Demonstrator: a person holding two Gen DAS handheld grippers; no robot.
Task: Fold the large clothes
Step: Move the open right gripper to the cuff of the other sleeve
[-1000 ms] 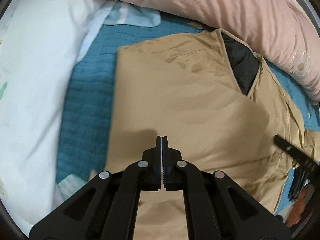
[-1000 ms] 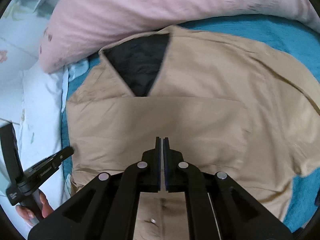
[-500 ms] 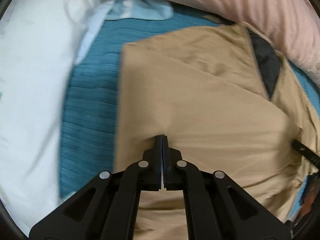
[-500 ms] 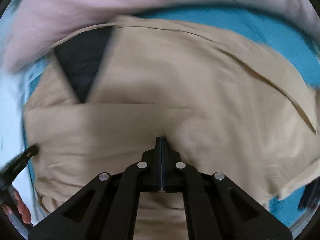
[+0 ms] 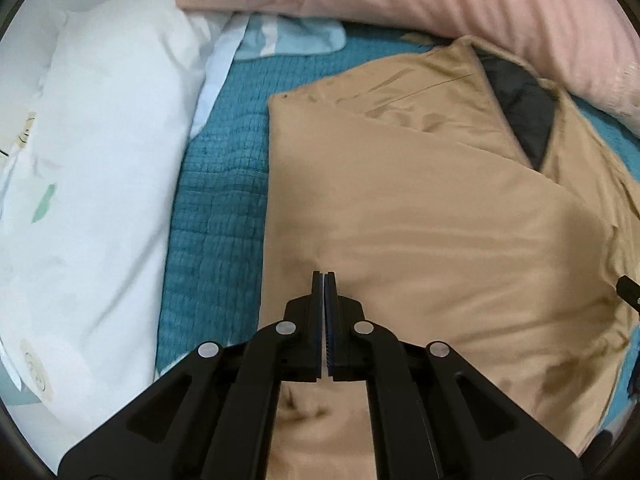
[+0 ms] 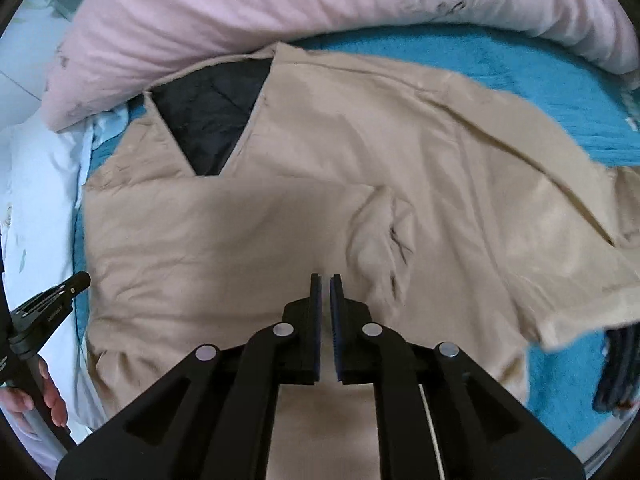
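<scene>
Left wrist: fingers [image 5: 316,292] closed, empty | right fingers [image 6: 336,292] slightly parted | jacket [image 6: 304,216] below both

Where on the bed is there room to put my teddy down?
A bare strip of teal blanket lies between the white pillow and the tan jacket. Another bare patch sits between the jacket's sleeve and the pink duvet. The middle is crowded: the jacket covers it, with both grippers above.

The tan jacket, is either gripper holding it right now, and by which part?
Neither holds the tan jacket. The left gripper is shut, the right gripper slightly parted, no cloth visible between either pair of jaws.
</scene>
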